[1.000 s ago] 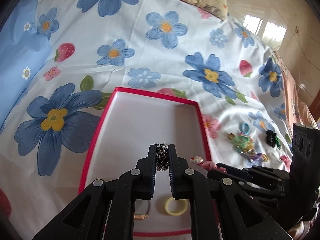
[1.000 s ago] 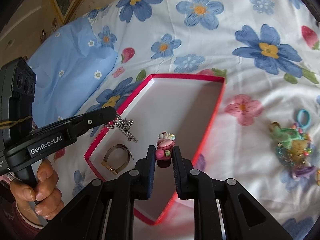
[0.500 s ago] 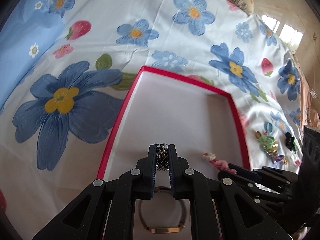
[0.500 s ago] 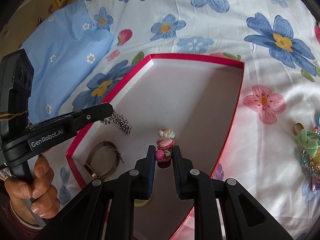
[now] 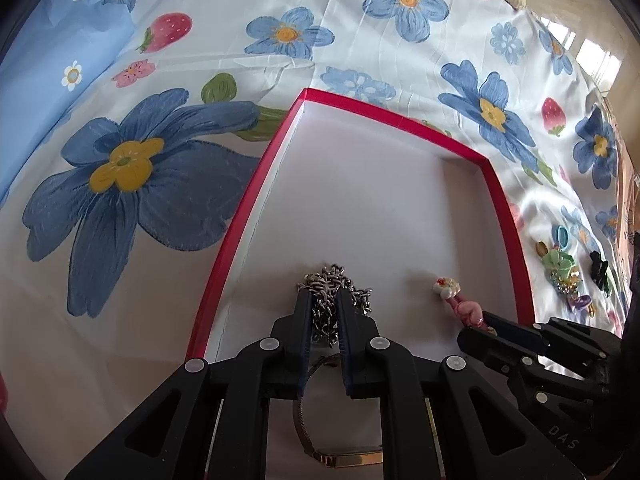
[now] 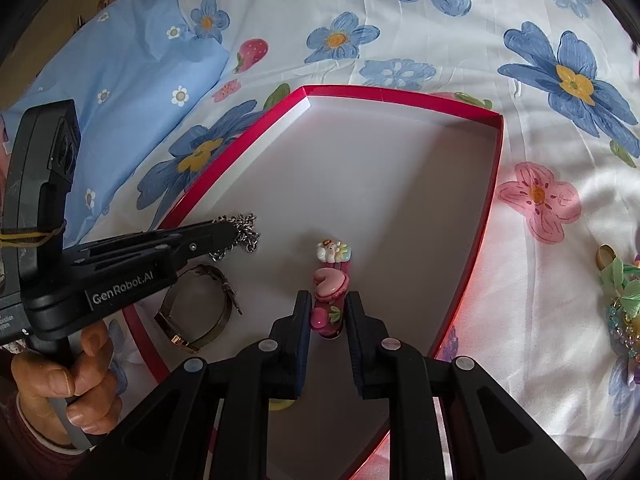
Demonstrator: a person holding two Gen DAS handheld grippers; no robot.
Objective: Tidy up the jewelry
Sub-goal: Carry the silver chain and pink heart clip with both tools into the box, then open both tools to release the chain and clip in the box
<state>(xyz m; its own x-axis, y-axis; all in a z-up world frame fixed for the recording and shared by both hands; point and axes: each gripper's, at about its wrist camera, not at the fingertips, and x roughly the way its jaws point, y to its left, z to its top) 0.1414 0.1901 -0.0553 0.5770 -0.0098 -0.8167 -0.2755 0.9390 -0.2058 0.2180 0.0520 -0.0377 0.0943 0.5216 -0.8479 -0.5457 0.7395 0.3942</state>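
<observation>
- Left gripper (image 5: pixel 325 302): fingers clamped on a chain (image 5: pixel 334 284), lowered onto the box (image 6: pixel 496 168) floor near its left edge.
- Right gripper (image 6: pixel 327 314): fingers around a pink hair clip (image 6: pixel 330 280), mid-box; grip looks loosening.
- Already inside: bracelet (image 6: pixel 200 308).
- Left to do: trinkets (image 6: pixel 622 300) on the bedsheet (image 6: pixel 540 320) past the box's right edge.

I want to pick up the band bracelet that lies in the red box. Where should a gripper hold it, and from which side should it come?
Probably grip the bare mesh arc of the band bracelet, away from its gold bar, coming from above with one finger inside the loop and one outside. It lies nearly flat on the red box floor, so a side approach offers little to pinch.
</observation>
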